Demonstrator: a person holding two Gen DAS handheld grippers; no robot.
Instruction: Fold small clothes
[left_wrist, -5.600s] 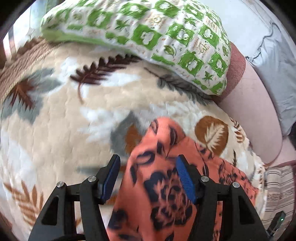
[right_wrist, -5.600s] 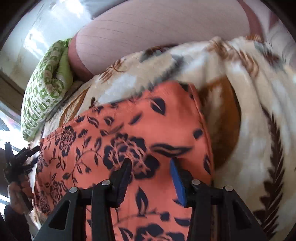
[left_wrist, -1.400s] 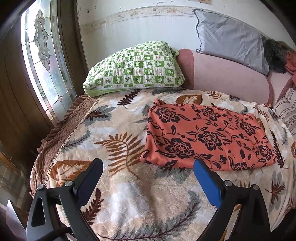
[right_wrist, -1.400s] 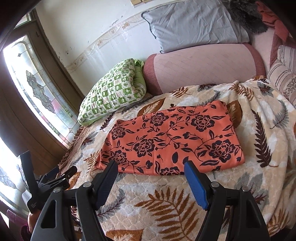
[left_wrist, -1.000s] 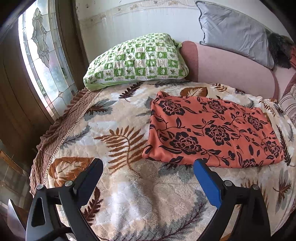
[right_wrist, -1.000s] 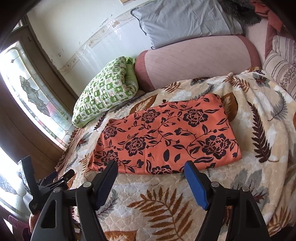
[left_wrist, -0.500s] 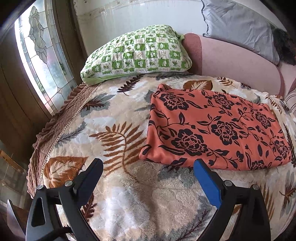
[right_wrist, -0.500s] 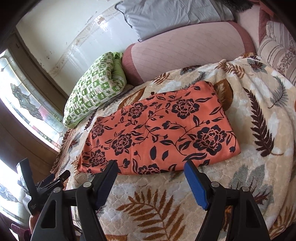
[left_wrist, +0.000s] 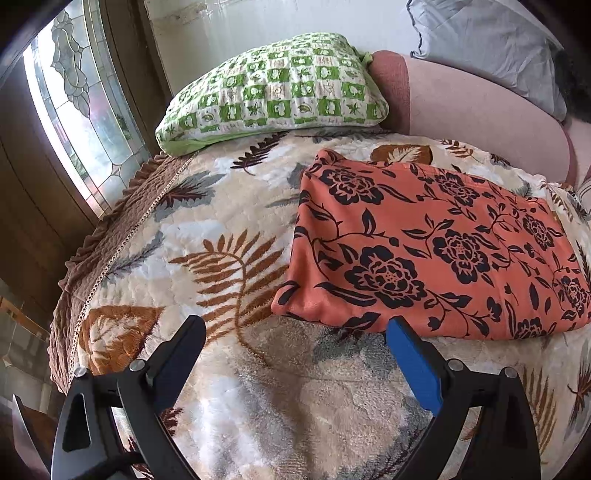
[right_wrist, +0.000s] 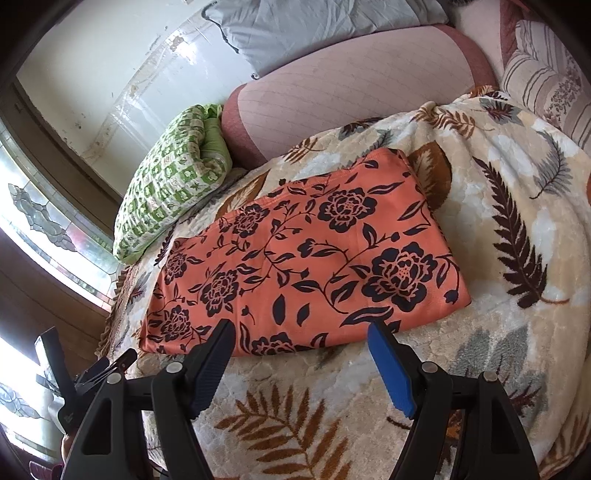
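- orange floral cloth (left_wrist: 436, 247) lies folded flat, a long rectangle on the leaf-print blanket (left_wrist: 229, 258); in the left wrist view it sits at about 2 o'clock from the frame centre, in the right wrist view (right_wrist: 303, 258) close to centre.
- left gripper (left_wrist: 295, 339) points steeply down at the blanket, its fingers spread wide with nothing between them; its blue pad sits just before the cloth's near edge, not touching.
- right gripper (right_wrist: 301, 338) also tilts down, fingers spread and empty, both tips just short of the cloth's near edge.
- against a second ago, both grippers have come lower and nearer, so the cloth fills more of each view; the spread of the fingers looks the same and the cloth has not shifted.
- the blanket covers a bed; a green checked pillow (left_wrist: 273, 92) lies at 11 o'clock of the cloth, a pink bolster (right_wrist: 351, 92) and a grey pillow (left_wrist: 487, 48) behind it, a stained-glass window (left_wrist: 77, 122) at 9 o'clock.
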